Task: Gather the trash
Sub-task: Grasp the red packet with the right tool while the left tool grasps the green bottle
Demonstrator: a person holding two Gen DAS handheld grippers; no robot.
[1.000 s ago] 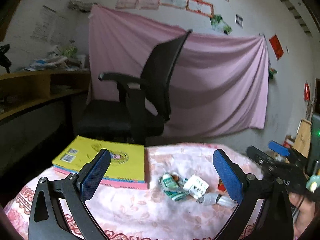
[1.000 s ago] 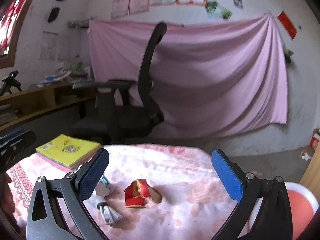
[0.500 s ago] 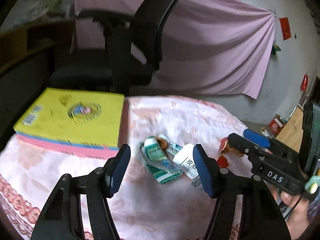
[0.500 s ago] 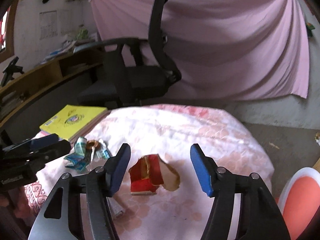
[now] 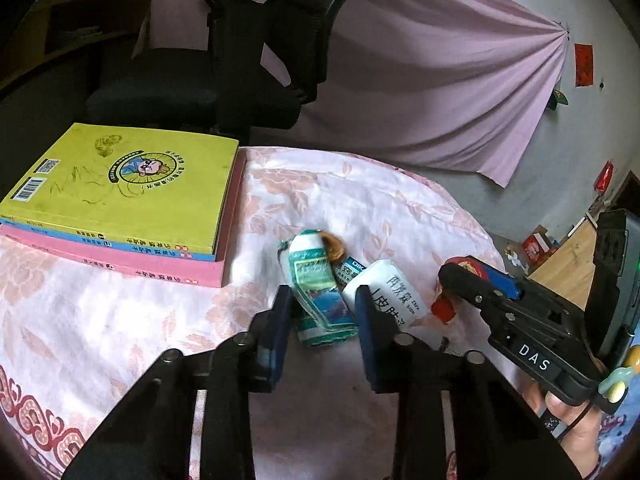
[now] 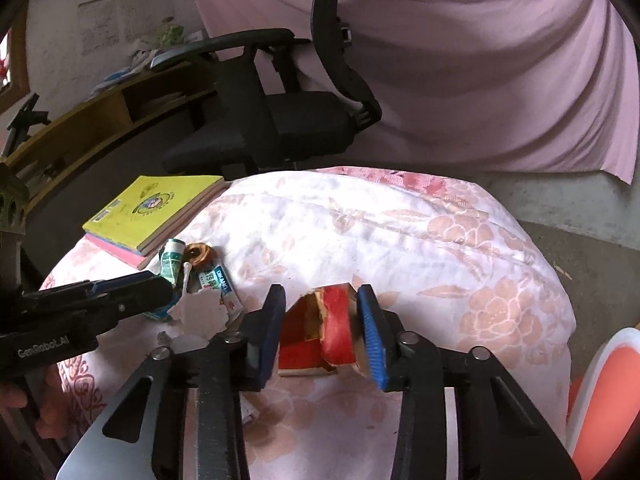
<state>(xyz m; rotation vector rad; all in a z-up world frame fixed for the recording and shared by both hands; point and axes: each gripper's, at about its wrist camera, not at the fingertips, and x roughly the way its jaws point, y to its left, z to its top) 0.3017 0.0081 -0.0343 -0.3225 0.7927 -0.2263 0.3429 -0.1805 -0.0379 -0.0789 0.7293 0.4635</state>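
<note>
Two grabs | beside books (image 5: 120, 200), I was closing left gripper (image 5: 322, 312) around green wrapper (image 5: 318, 300) | right gripper (image 6: 322, 326) closing around red carton (image 6: 320, 330), for collection.

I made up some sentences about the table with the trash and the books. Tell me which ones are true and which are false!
1. The yellow book lies on top of the stack of books. True.
2. The left gripper has a red box between its jaws. False: a crumpled green and white packet is between them, and the jaws are closing.
3. The crushed red box sits between the right gripper's jaws. True; those jaws are closing too.
4. The tablecloth is plain blue. False: it is white with pink flowers.
5. A black office chair stands behind the table. True.
</note>
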